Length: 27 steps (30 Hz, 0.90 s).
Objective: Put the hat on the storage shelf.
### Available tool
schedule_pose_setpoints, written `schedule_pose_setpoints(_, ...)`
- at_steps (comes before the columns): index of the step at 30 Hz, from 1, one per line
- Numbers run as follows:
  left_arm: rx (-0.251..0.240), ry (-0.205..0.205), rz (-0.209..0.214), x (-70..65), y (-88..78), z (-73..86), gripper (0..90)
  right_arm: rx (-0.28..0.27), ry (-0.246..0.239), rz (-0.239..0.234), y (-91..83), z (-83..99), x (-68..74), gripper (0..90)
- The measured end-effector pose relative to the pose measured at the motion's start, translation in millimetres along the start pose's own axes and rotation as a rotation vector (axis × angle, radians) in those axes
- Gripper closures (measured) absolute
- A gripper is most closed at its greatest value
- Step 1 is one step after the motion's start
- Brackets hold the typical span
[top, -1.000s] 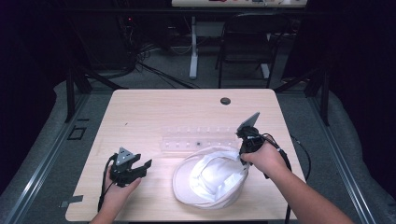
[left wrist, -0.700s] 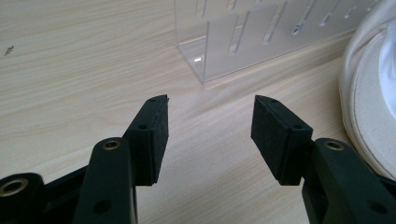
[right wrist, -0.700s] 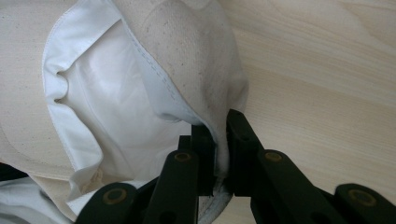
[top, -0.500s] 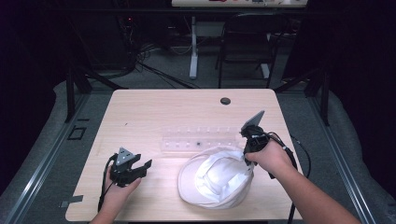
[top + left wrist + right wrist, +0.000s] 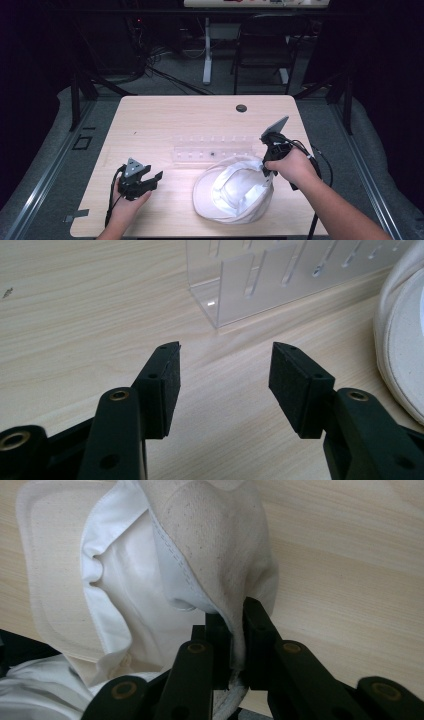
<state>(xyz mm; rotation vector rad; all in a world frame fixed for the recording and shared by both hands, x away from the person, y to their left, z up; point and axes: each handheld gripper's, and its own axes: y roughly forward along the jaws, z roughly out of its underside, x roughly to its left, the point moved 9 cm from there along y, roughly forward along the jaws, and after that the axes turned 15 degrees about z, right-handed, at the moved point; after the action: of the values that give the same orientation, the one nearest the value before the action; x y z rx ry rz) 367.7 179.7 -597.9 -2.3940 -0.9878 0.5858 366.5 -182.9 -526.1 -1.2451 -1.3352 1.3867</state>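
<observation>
One white hat point(image 5: 235, 192) dragged slightly rightward, right hand-held gripper point(image 5: 265, 167) still pinching rim

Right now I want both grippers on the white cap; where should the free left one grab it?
Take the cap at its rim edge nearest the open left gripper, coming in low from the left: the right gripper already pinches the opposite edge.

A cream-white hat point(image 5: 235, 192) with white lining lies on the pale wood-grain table point(image 5: 160, 120); black claws.
</observation>
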Motion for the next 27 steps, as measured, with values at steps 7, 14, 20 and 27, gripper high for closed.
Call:
schedule_pose_setpoints(7,0.000,0.001,0.000,0.1,0.1,0.1,46.6,0.004,0.006,-0.012,-9.1,-0.5,-1.8,83.9)
schedule_pose_setpoints(14,0.006,0.002,0.003,-0.4,-0.3,0.4,46.7,0.017,0.006,-0.041,-21.3,0.1,-1.0,83.8)
schedule_pose_setpoints(20,0.005,-0.001,0.003,-0.6,-0.5,0.3,46.7,0.016,0.020,-0.081,-32.9,0.1,0.4,83.9)
schedule_pose_setpoints(27,0.006,0.000,0.002,-0.8,0.0,0.5,46.7,-0.001,0.056,-0.182,-50.1,-2.3,4.9,83.9)
